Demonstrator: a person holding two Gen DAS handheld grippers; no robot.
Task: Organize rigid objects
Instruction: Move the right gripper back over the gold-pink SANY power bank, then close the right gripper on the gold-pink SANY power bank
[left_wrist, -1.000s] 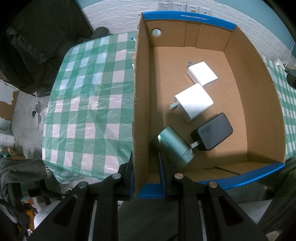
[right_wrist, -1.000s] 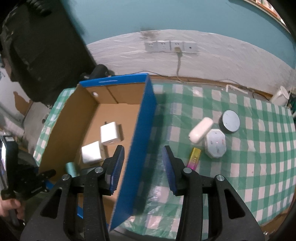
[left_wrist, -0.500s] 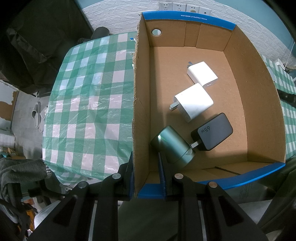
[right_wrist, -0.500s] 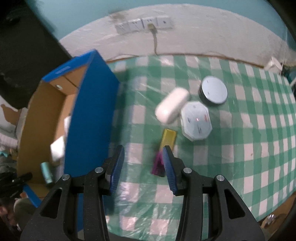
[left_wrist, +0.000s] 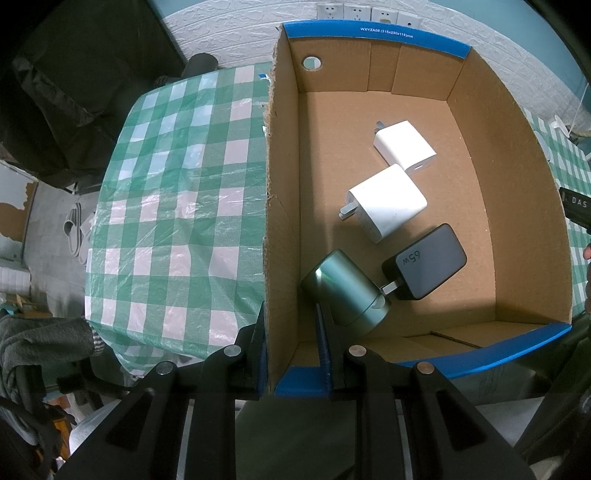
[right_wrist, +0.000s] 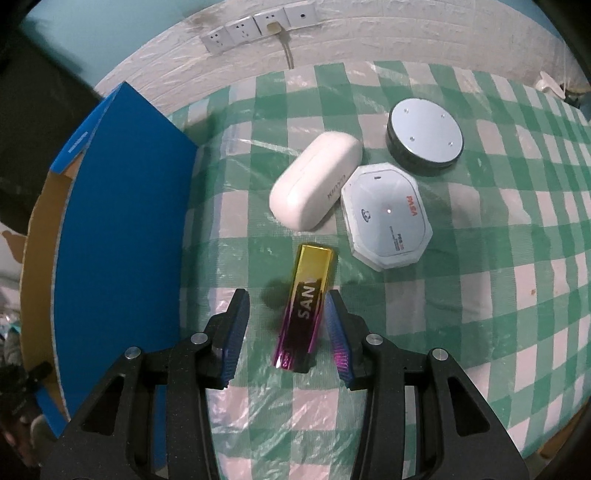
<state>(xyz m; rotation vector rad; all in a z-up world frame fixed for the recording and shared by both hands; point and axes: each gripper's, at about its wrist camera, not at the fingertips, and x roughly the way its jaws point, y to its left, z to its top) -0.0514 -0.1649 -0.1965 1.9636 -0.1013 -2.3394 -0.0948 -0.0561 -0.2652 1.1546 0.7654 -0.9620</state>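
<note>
1. Left wrist view: the left gripper (left_wrist: 291, 350) is clamped on the near left wall of a cardboard box (left_wrist: 517, 229) with blue outer faces, one finger outside the wall and one inside.
2. On the box floor lie two white wall chargers, the farther one (left_wrist: 404, 146) just beside the nearer one (left_wrist: 388, 206), a black charger marked "65w" (left_wrist: 428, 266) and a green metallic cylinder (left_wrist: 343, 291) lying on its side, close against the black charger's prongs.
3. The box rests on a table under a green-and-white checked cloth (left_wrist: 177, 206) covered by clear plastic.
4. Right wrist view: the right gripper (right_wrist: 286, 325) hangs low over the cloth with its jaws narrowly apart around an iridescent gold-to-purple stick (right_wrist: 304, 306) marked "SAN". The stick lies flat between the pads, nearer the right pad; whether that pad touches it cannot be told.
5. Beyond the stick sit a white oval earbud case (right_wrist: 314, 181), an octagonal white device (right_wrist: 386, 216) touching or just beside it, and a round black puck with a silver top (right_wrist: 424, 134).
6. The box's blue side (right_wrist: 122, 229) stands to the left.
</note>
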